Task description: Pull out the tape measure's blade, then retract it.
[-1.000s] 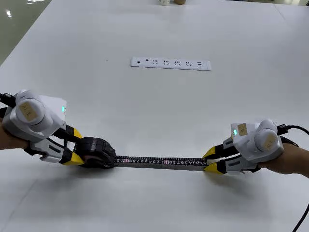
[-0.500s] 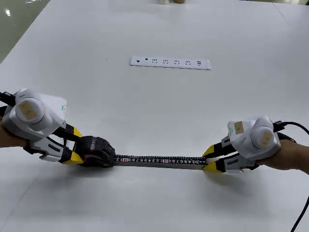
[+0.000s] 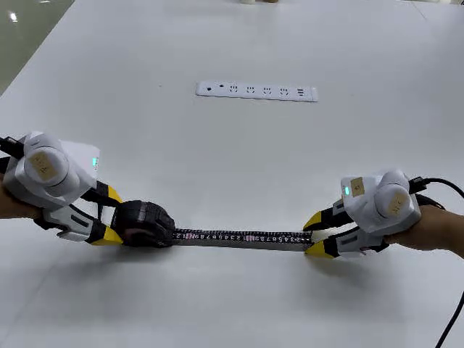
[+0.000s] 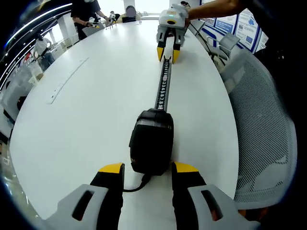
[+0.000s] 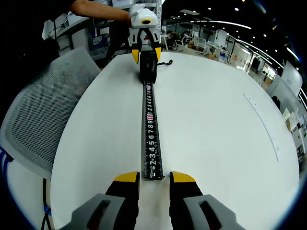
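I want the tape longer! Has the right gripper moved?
No. Against the power strip, the right gripper sits where it did; only the whole view shifted slightly.

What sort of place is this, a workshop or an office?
Probably an open-plan office or lab. The work is on a big white table with a power strip on it, a mesh office chair stands beside it, and more desks sit under ceiling lights.

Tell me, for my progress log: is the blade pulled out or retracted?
Out: the blade stretches from the case to the right gripper.
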Tool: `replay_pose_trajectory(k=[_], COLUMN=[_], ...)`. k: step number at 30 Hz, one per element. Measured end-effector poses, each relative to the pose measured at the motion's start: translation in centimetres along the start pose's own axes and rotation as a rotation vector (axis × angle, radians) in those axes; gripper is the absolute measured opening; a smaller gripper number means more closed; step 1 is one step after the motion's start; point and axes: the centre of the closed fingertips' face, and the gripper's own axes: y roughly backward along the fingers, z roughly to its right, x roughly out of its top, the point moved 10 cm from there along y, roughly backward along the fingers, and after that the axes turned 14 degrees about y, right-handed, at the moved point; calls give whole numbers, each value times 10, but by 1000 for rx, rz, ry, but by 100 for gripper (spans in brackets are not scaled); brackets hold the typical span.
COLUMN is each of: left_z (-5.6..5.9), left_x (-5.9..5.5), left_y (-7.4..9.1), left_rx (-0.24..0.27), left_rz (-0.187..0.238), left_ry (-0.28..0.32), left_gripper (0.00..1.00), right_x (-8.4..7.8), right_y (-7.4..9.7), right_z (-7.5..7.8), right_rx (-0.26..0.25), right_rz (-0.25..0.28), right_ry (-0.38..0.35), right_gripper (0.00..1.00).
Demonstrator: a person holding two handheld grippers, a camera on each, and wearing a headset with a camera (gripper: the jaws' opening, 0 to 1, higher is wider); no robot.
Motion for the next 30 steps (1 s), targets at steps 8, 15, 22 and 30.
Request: replay_pose_trajectory(k=[8,15,22,30], left_z=[6,14,26,40], left_x=[-1,-5,-9,-16], left_y=[3,5,13,21], left_rx=[25,32,53,84], left_rz=[52,81,132,197], left_ry=[94,156,214,276], left_gripper=[56,69,80,87], right_x=[-1,-1,4,9], right_y=[9,17,23,30], right_z=[-7,-14,-24,-37], right_rx=[-13,-45,-79,-138], right_rz=[-6,-9,-4,16], right_ry=[-49,-80,-122,-174], right_gripper=[32,42,54,65])
